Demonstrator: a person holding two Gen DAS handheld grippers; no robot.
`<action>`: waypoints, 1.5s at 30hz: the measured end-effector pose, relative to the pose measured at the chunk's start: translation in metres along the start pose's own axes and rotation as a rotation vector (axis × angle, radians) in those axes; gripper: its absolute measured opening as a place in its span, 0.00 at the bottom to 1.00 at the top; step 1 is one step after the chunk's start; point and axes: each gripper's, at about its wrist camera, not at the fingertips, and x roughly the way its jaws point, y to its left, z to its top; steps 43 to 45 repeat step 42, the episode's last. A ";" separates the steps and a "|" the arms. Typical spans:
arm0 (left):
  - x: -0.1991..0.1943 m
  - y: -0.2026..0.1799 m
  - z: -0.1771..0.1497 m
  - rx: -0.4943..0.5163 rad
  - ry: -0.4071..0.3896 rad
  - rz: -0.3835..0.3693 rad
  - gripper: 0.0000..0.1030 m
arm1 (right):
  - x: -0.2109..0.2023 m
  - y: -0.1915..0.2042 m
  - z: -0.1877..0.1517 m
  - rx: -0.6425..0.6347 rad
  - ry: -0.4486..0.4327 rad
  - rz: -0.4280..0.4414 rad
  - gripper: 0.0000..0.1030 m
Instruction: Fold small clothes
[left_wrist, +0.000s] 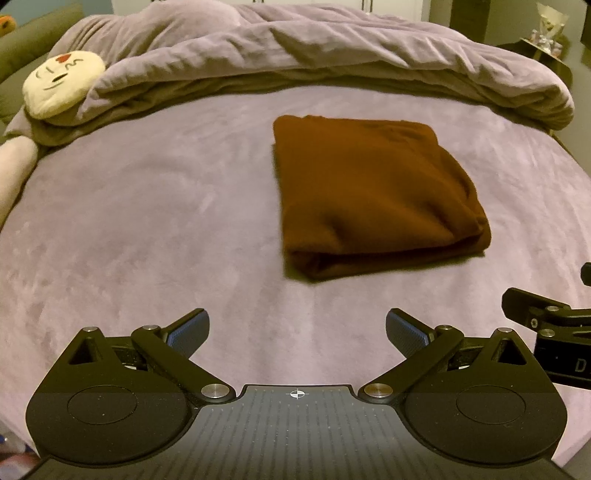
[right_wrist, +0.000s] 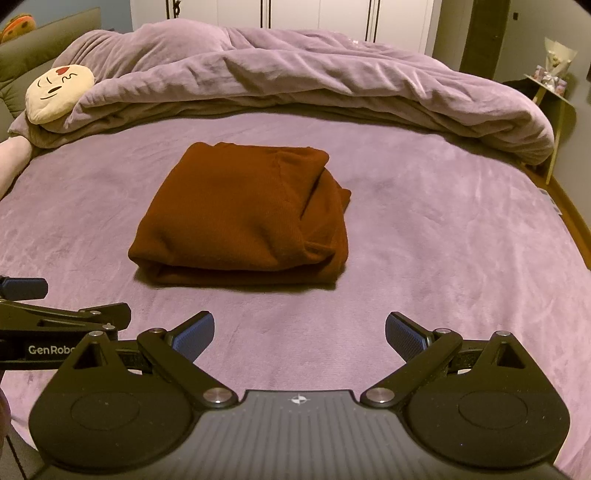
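Observation:
A brown garment (left_wrist: 373, 195) lies folded into a thick rectangle on the purple bed sheet (left_wrist: 147, 221); in the right wrist view the same brown garment (right_wrist: 243, 218) sits left of centre on the sheet (right_wrist: 443, 240). My left gripper (left_wrist: 297, 332) is open and holds nothing, a short way in front of the garment's near edge. My right gripper (right_wrist: 299, 332) is open too, also short of the garment and apart from it. Each gripper shows at the other view's edge: the right one (left_wrist: 546, 317), the left one (right_wrist: 55, 317).
A bunched purple duvet (right_wrist: 314, 77) runs across the far side of the bed. A cream face-shaped cushion (right_wrist: 59, 92) lies at the far left. A small side table (right_wrist: 550, 88) with items stands beyond the bed's right edge. White wardrobe doors (right_wrist: 314, 14) fill the background.

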 end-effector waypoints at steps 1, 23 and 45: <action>0.000 0.000 0.000 0.000 0.001 -0.003 1.00 | 0.000 0.000 0.000 0.000 0.000 -0.001 0.96; -0.002 0.000 -0.006 0.025 -0.041 -0.025 1.00 | 0.000 -0.009 -0.002 0.015 0.000 -0.009 0.96; -0.004 0.001 -0.010 0.035 -0.026 -0.011 1.00 | -0.004 -0.006 -0.005 0.004 -0.005 -0.019 0.96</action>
